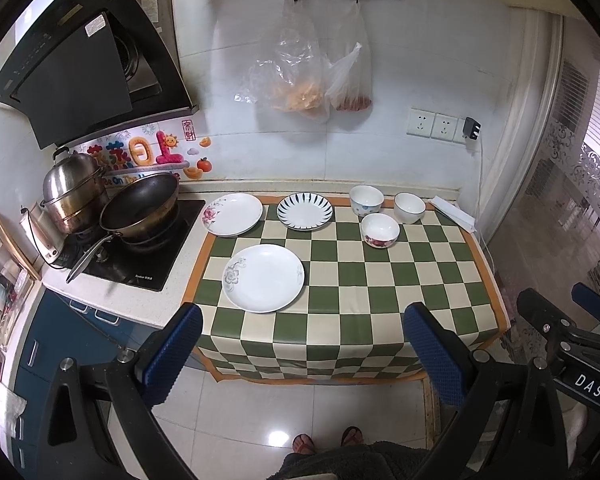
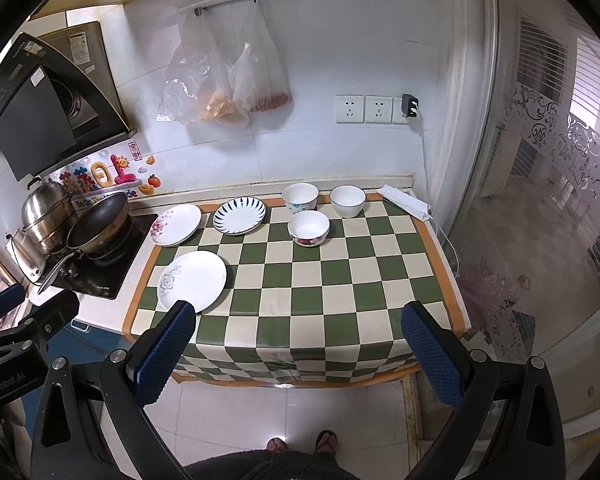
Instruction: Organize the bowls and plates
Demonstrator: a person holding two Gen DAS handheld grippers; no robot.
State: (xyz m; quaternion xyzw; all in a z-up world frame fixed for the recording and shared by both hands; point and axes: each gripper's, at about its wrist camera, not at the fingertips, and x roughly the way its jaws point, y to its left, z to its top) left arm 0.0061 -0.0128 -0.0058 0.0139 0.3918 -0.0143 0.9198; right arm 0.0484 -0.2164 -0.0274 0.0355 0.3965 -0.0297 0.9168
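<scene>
Left gripper point(image 1: 302, 354): fingers spread apart, empty, above the floor short of the counter.
Right gripper point(image 2: 297, 354): likewise spread, empty.
Checked cloth point(image 1: 380, 296): carries all the crockery.
Near plate point(image 1: 263, 278): grey flower, alone.
Far plates: pink-flowered plate point(image 1: 232, 214), blue-striped plate point(image 1: 304, 211), side by side.
Bowls point(image 1: 380, 230): three clustered, far right.

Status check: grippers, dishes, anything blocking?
Left gripper open, empty. Right gripper open, empty. Three plates, three bowls all separate on checkered mat, none stacked. Nothing in the way.
</scene>
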